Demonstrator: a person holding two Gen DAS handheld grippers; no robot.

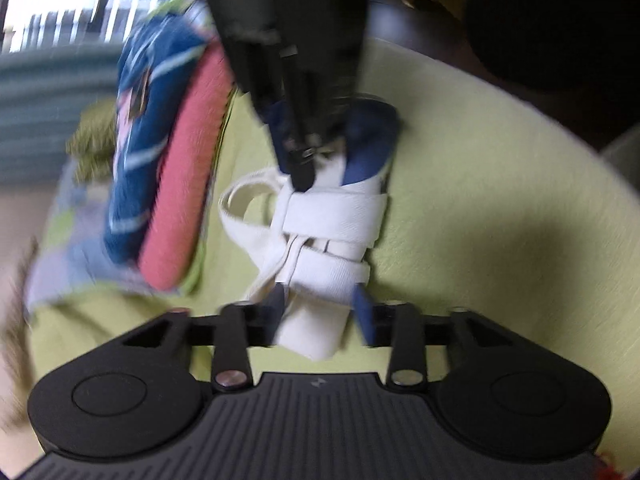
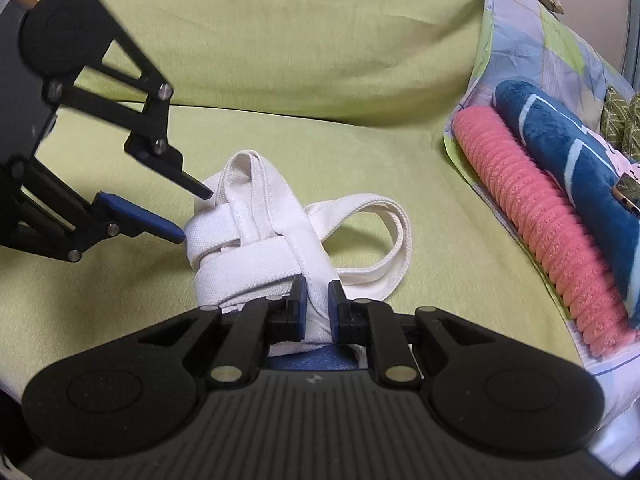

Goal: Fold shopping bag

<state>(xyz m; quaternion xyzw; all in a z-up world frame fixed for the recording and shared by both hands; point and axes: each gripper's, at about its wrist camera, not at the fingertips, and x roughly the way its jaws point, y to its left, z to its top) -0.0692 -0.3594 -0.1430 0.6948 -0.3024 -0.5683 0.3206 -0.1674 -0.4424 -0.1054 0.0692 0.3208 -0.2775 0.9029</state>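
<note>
The right gripper [image 2: 317, 306] is pinching one end of the rolled shopping bag [image 2: 256, 236], its jaws pressing together on the white fabric. The left gripper [image 1: 322, 316] is standing spread, its fingers flanking the opposite end of the roll. The bag is lying bound by its straps on the green sheet [image 2: 280, 48]. At 3 o'clock in the right wrist view, a pink towel [image 2: 540, 224] is lying well apart.
</note>
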